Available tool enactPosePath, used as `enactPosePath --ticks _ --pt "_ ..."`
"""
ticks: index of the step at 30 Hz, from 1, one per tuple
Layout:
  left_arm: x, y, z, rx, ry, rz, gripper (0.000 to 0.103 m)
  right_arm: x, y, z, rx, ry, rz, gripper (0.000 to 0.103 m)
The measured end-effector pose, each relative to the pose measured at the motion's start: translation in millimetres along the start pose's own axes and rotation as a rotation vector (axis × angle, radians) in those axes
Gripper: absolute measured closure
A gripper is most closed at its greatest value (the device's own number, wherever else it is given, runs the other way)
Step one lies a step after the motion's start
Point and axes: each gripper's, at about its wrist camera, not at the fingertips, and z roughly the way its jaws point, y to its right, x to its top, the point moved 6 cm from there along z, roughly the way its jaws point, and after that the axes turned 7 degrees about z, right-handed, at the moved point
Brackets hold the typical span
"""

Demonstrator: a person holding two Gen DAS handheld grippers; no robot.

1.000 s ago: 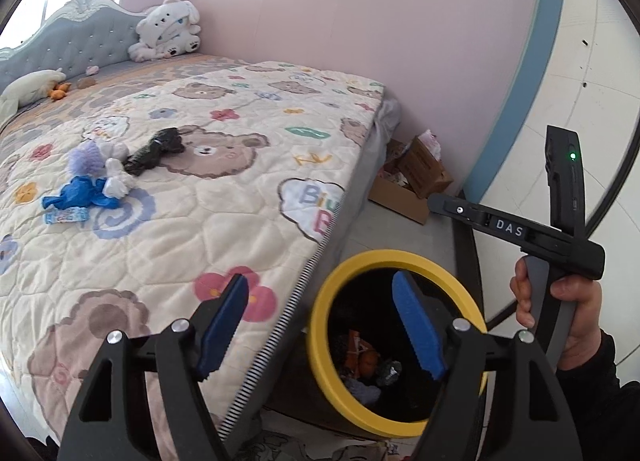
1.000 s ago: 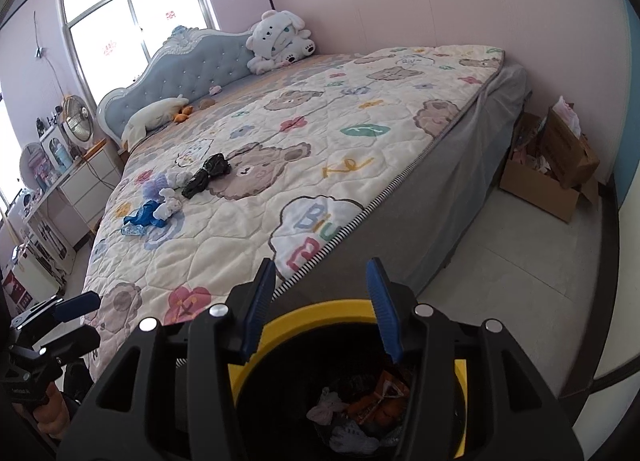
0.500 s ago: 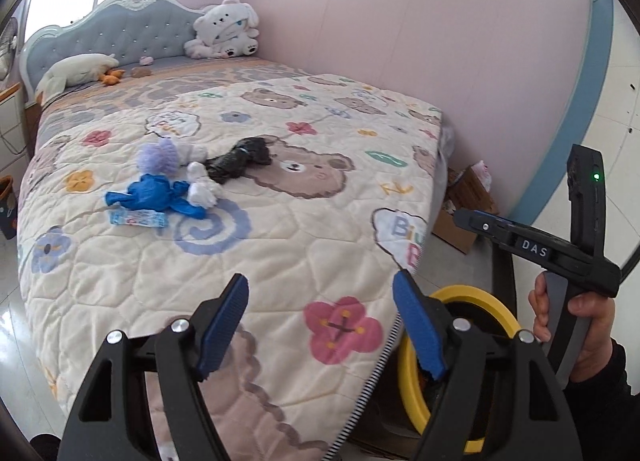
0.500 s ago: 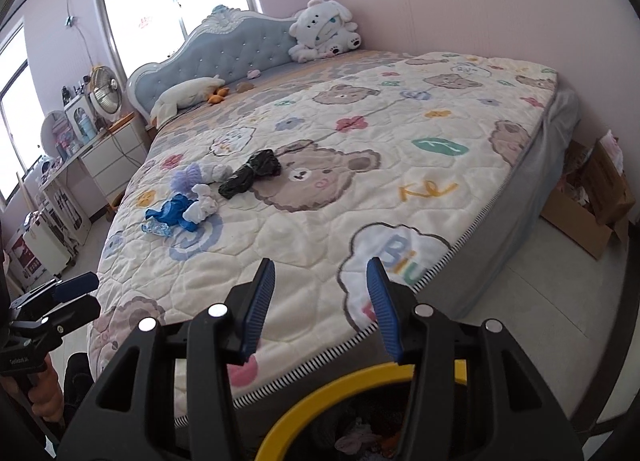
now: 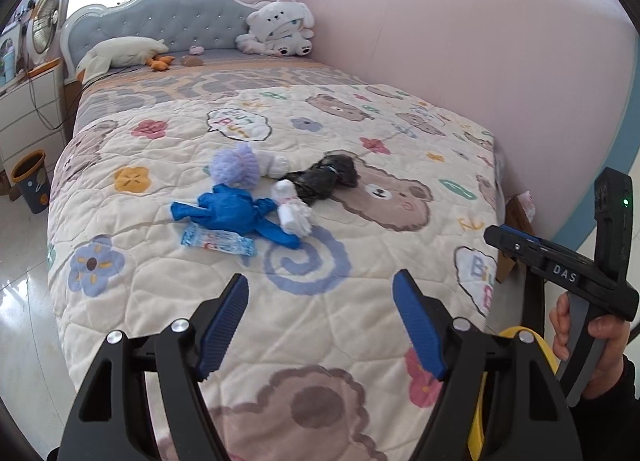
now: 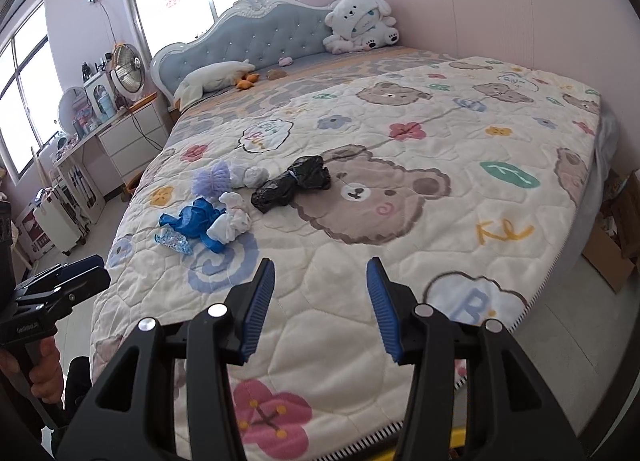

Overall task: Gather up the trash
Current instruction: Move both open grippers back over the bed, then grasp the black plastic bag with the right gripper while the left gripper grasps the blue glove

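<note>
Trash lies in a cluster on the bed quilt (image 5: 360,301): a blue glove (image 5: 232,211), a light wrapper (image 5: 218,241), a white crumpled tissue (image 5: 294,209), a purple puff (image 5: 236,165) and a black bag (image 5: 324,177). The right wrist view shows the same glove (image 6: 192,219), tissue (image 6: 232,221), puff (image 6: 212,179) and black bag (image 6: 292,183). My left gripper (image 5: 320,321) is open and empty, short of the trash. My right gripper (image 6: 320,301) is open and empty over the quilt. The yellow-rimmed bin (image 5: 536,345) sits at the bed's foot, mostly hidden.
Plush toys (image 5: 280,29) and a pillow (image 5: 124,51) lie by the headboard. A small bin (image 5: 30,181) and a white dresser (image 5: 28,109) stand left of the bed. A cardboard box (image 6: 616,237) sits on the floor at right.
Both grippers have lifted from over the yellow bin and swung toward the bed. The trash cluster now sits nearer and more central. Both jaws stay open.
</note>
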Motion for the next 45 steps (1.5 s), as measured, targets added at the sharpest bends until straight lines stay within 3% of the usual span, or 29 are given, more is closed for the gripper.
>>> enactPosePath --ticks 11,21,34,45 --pt "24 -61 52 0.076 -0.054 -0.066 0.032 33 -23 72 0.024 -0.034 0.007 0.057" --pt "36 -101 102 0.091 -0.113 -0.125 0.032 65 -31 151 -0.004 -0.081 0.019 0.057" --pt "40 -115 144 0.069 -0.158 -0.153 0.032 101 -22 243 -0.057 -0.119 0.105 0.056" --pt "35 -112 158 0.071 -0.154 -0.139 0.035 107 -26 275 -0.07 -0.128 0.115 0.052"
